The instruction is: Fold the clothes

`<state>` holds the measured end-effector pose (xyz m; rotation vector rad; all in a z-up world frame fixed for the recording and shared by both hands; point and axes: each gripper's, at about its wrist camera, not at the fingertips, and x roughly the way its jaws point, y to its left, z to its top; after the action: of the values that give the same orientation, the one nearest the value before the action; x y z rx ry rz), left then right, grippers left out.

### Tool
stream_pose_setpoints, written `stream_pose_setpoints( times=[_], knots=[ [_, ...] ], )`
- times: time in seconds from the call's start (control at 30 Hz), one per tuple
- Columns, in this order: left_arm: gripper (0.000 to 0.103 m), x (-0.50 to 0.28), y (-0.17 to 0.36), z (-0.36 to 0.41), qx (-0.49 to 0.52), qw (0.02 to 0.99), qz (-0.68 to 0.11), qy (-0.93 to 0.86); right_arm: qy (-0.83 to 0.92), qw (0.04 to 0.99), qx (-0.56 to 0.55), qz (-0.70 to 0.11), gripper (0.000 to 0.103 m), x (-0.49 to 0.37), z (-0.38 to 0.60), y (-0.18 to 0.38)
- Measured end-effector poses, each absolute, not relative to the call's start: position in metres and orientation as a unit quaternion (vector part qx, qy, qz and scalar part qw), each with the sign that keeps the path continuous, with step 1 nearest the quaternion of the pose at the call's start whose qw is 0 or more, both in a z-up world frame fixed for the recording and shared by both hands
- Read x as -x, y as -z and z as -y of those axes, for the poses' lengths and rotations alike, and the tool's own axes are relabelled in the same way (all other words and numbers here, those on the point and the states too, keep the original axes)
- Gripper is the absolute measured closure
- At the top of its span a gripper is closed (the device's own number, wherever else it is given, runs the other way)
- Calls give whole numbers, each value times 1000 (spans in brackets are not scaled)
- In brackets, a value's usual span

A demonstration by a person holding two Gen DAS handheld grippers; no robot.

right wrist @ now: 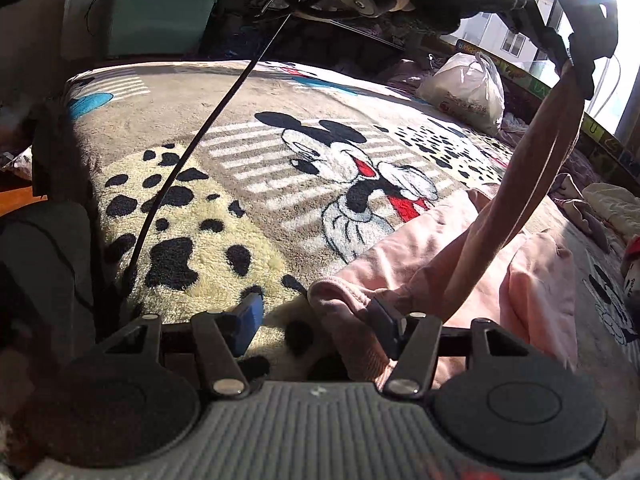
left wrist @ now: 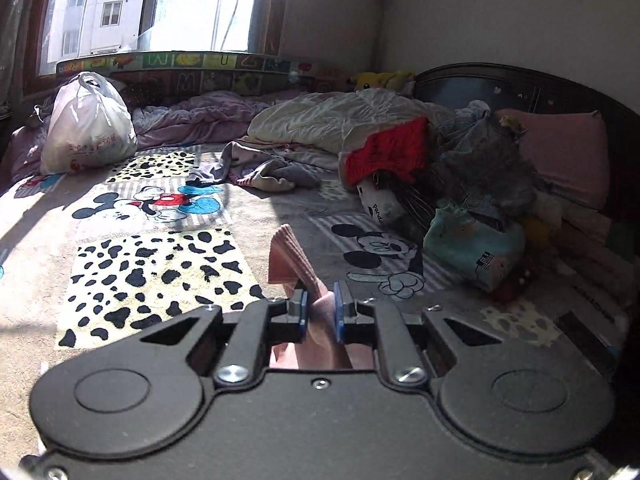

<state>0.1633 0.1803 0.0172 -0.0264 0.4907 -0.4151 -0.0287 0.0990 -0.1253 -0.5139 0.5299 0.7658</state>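
A pink garment (right wrist: 432, 264) lies on the Mickey Mouse blanket (right wrist: 224, 184) at the right of the right wrist view. One sleeve (right wrist: 532, 184) is lifted up toward the left gripper at the top right. My left gripper (left wrist: 320, 314) is shut on the pink sleeve cuff (left wrist: 290, 258), which sticks up between its blue pads above the blanket (left wrist: 160, 264). My right gripper (right wrist: 316, 320) is open, low over the blanket, its jaws on either side of the garment's ribbed hem edge (right wrist: 340, 300).
A white plastic bag (left wrist: 88, 124) sits at the far left by the window. Crumpled bedding (left wrist: 328, 120), a heap of clothes and soft toys (left wrist: 472, 184) and a pink pillow (left wrist: 568, 152) lie at the right. A green box (right wrist: 156, 24) stands beyond the bed's edge.
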Motion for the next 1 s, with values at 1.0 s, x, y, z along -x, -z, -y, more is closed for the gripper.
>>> stream_pose_setpoints(
  times=[1.0],
  knots=[
    [93, -263, 44, -204, 45, 916, -346, 197, -327, 856, 323, -238, 32, 32, -131, 129]
  ],
)
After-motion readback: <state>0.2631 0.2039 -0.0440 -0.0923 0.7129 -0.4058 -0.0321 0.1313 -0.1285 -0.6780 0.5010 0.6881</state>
